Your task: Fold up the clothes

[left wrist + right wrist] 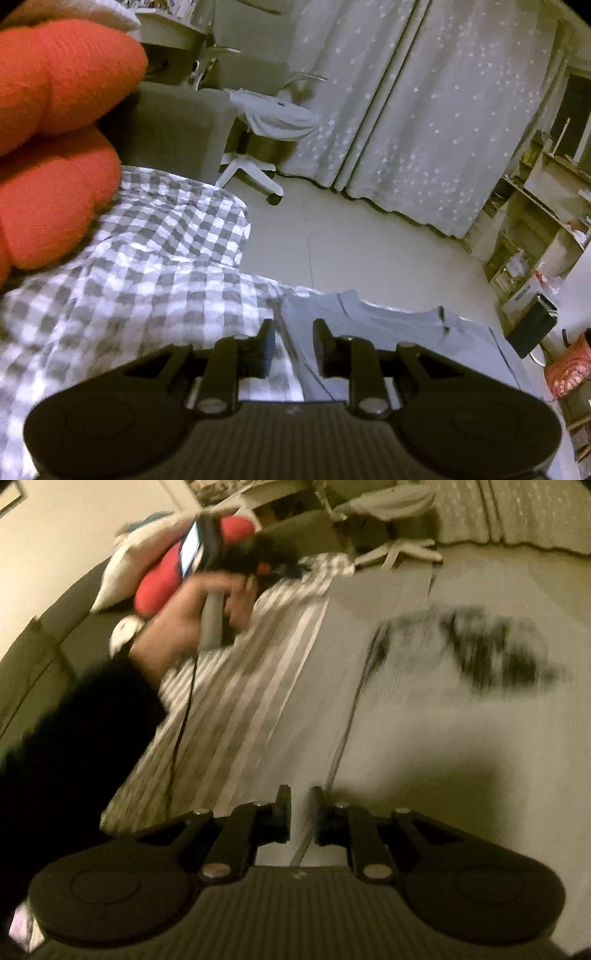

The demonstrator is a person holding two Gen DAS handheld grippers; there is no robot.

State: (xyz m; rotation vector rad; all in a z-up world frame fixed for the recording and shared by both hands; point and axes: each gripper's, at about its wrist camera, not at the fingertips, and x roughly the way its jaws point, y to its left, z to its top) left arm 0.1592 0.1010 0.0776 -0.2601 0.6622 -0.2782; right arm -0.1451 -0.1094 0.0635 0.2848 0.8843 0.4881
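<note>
A grey T-shirt [391,332] lies flat on the checked bedspread [147,258], one sleeve edge reaching toward the floor. My left gripper [294,328] hovers over the shirt's left edge, its jaws a narrow gap apart with nothing pinched between them. In the blurred right wrist view the same T-shirt [424,720] shows a dark print on its chest. My right gripper [299,797] hangs above the shirt near a seam line, jaws slightly apart and empty. A hand [177,627] in a black sleeve holds the other gripper's grey handle over the striped-looking bedspread [240,701].
A red plush cushion [55,110] fills the upper left, with a white pillow [118,576] beside it. Past the bed's edge are bare floor [351,240], a white office chair [266,122], star-patterned curtains [424,110] and cluttered shelves [535,221].
</note>
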